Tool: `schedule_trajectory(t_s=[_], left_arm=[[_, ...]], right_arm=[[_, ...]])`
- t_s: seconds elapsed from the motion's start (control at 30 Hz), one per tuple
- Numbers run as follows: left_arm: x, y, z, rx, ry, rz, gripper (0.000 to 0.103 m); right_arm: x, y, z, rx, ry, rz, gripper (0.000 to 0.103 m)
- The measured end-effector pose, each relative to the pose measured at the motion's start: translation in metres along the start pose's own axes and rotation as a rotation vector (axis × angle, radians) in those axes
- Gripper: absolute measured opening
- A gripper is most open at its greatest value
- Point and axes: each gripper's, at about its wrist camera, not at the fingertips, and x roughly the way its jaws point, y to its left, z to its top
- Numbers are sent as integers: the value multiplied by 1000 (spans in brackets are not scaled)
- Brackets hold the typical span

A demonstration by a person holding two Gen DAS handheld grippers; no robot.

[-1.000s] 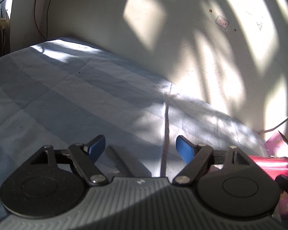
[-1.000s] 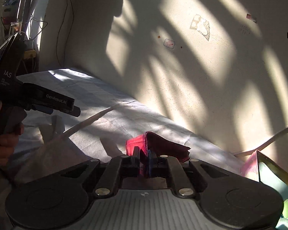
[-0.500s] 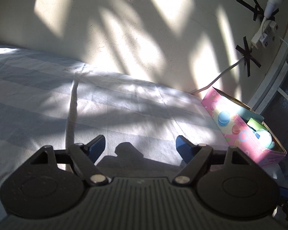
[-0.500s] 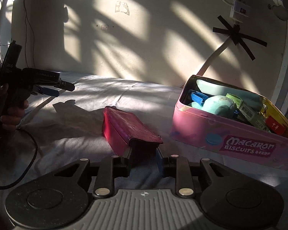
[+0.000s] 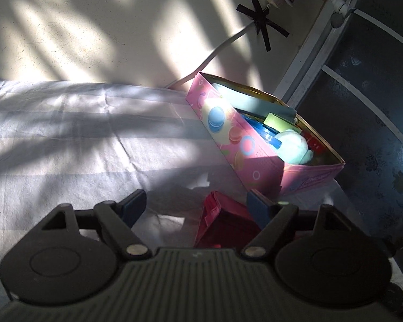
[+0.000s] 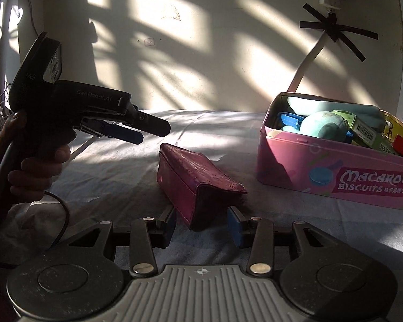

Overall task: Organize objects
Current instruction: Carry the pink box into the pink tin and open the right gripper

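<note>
While the sun throws stripes on the wall, this is how things sit:

Bed: a pale sheet (image 6: 126,171) covers it, and all the things lie on it.

Purse: the dark red purse (image 6: 193,179) lies on the sheet, just beside the pink tin and not touching it.

Right gripper (image 6: 201,225): its blue pads have just been moving apart. The near end of the purse sits between them, but they do not press on it.

Left gripper (image 5: 198,206): its pads are wide apart with nothing squeezed. In its own view the purse (image 5: 223,225) shows low down by the right pad. In the right view it hangs in the air up and to the left of the purse, held by a hand (image 6: 37,169).

Tin: the pink biscuit tin (image 6: 335,171) stands open near the wall. It is full of small things, with a soft green toy (image 6: 325,127) on top.

Wall: a white cord (image 6: 306,64) is taped on with black strips.
</note>
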Motion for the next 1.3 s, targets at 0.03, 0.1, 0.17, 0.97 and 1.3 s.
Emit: schedule_trajectory(t_s=[0.03, 0.1, 0.17, 0.97, 1.3], left_arm=[[5, -4, 0, 3, 16, -12, 82], [14, -10, -1, 15, 38, -9, 82], [22, -13, -4, 17, 69, -13, 77], [76, -114, 115, 172, -99, -56, 56], [140, -111, 123, 167, -30, 223, 57]], right_arm=[[2, -1, 1, 6, 1, 4, 37], [6, -4, 2, 18, 4, 17, 37], [10, -6, 4, 25, 5, 27, 38], [5, -85, 88, -131, -282, -162, 13], [65, -141, 98, -74, -173, -276, 42]])
